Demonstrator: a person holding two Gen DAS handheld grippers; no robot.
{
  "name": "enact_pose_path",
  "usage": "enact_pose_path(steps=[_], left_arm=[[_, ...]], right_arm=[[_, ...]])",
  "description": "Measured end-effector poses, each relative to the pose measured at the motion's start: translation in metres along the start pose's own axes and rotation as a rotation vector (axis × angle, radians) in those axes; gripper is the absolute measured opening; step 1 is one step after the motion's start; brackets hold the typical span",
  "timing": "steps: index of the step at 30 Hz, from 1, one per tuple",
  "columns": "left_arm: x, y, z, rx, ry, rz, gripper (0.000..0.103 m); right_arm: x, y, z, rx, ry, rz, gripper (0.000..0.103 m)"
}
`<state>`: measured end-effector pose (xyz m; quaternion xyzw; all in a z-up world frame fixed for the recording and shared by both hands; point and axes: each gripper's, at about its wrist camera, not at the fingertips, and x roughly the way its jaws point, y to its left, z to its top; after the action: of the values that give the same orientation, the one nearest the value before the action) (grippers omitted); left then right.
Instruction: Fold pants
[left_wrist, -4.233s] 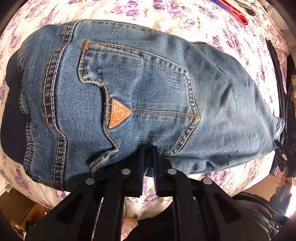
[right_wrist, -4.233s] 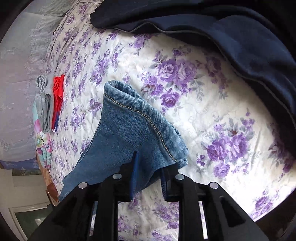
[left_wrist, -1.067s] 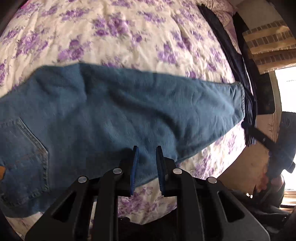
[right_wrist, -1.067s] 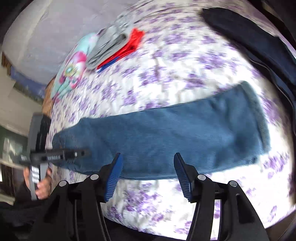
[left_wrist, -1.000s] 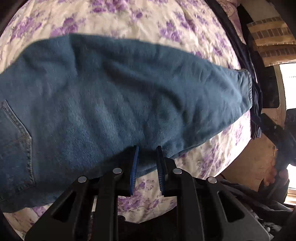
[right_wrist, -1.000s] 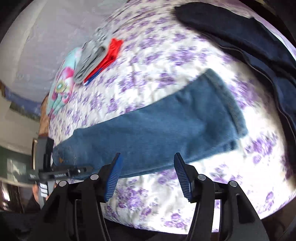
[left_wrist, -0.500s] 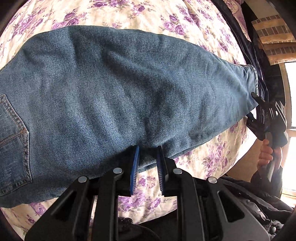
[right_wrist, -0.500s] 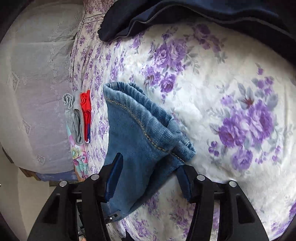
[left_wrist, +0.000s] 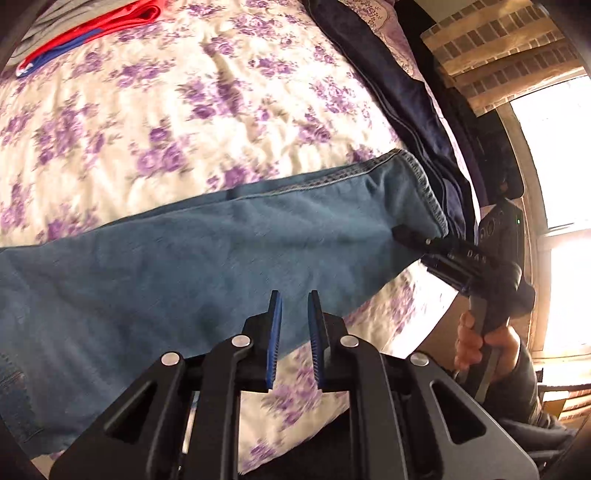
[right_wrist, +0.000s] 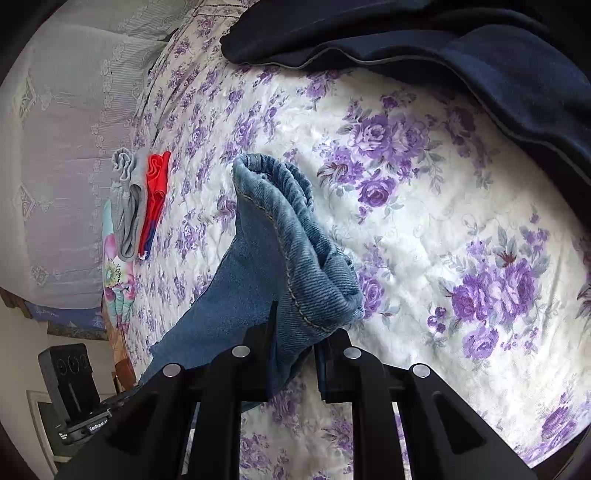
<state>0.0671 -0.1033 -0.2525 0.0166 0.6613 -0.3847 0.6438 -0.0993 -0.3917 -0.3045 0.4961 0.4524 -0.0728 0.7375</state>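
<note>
Blue jeans (left_wrist: 192, 266) lie lengthwise across the floral bedspread (left_wrist: 147, 110), legs stacked, hems at the right. My left gripper (left_wrist: 294, 295) hovers above the leg's near edge, its jaws a narrow gap apart with nothing between them. My right gripper (right_wrist: 295, 325) is shut on the hem end of the jeans (right_wrist: 295, 258) and lifts it off the bed; it also shows in the left wrist view (left_wrist: 436, 247) clamped on the hem corner.
A dark navy garment (right_wrist: 461, 48) lies along the far right of the bed, also seen in the left wrist view (left_wrist: 399, 96). Folded grey and red clothes (right_wrist: 144, 203) lie at the far side. The bed edge runs just below both grippers.
My right gripper has closed on the hem and raised it. My left gripper has pulled back off the leg's edge and up, and now holds nothing.
</note>
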Motion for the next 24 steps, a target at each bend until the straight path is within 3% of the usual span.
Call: enact_pose_path(steps=[7, 13, 19, 22, 24], left_arm=[[0.067, -0.001, 0.006, 0.002, 0.04, 0.067, 0.006], [0.065, 0.015, 0.005, -0.065, 0.039, -0.001, 0.001], [0.063, 0.0, 0.004, 0.001, 0.028, 0.066, 0.001], [0.043, 0.002, -0.001, -0.006, 0.028, 0.049, 0.001], [0.011, 0.014, -0.008, -0.021, -0.035, 0.037, 0.001]], right_arm=[[0.001, 0.019, 0.001, -0.067, 0.009, -0.04, 0.016], [0.001, 0.026, 0.002, -0.104, 0.009, -0.069, 0.016], [-0.003, 0.041, 0.001, -0.143, 0.003, -0.084, 0.016], [-0.013, 0.074, -0.003, -0.284, -0.03, -0.106, 0.016], [-0.017, 0.101, -0.01, -0.406, -0.049, -0.118, 0.016]])
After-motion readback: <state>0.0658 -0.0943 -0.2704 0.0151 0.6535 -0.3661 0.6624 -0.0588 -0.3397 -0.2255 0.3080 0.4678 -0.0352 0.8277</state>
